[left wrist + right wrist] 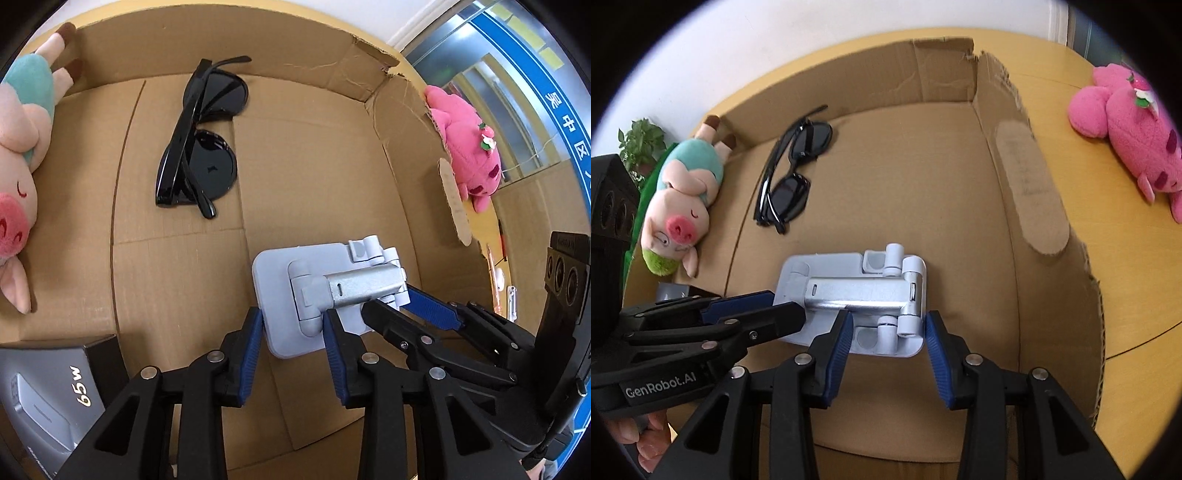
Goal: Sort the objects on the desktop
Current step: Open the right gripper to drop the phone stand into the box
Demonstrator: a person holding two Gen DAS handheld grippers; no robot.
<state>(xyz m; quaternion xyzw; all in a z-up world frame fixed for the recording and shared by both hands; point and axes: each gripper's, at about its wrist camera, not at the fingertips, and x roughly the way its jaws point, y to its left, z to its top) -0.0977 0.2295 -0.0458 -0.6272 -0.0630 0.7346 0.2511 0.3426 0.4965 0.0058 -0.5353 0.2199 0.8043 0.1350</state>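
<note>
A folded grey phone stand (314,295) lies on the floor of a cardboard box (314,155); it also shows in the right wrist view (853,299). My left gripper (293,325) straddles its near corner with jaws apart, blue pads beside the plate. My right gripper (888,332) straddles the stand's hinge end, jaws apart. Each gripper shows in the other's view, coming in from the side. Black sunglasses (201,136) and a pig plush (18,177) lie in the box.
A grey 65W charger box (48,398) sits at the box's near left corner. A pink plush (1134,129) lies on the wooden table (1137,277) outside the right wall. A potted plant (641,140) stands far left.
</note>
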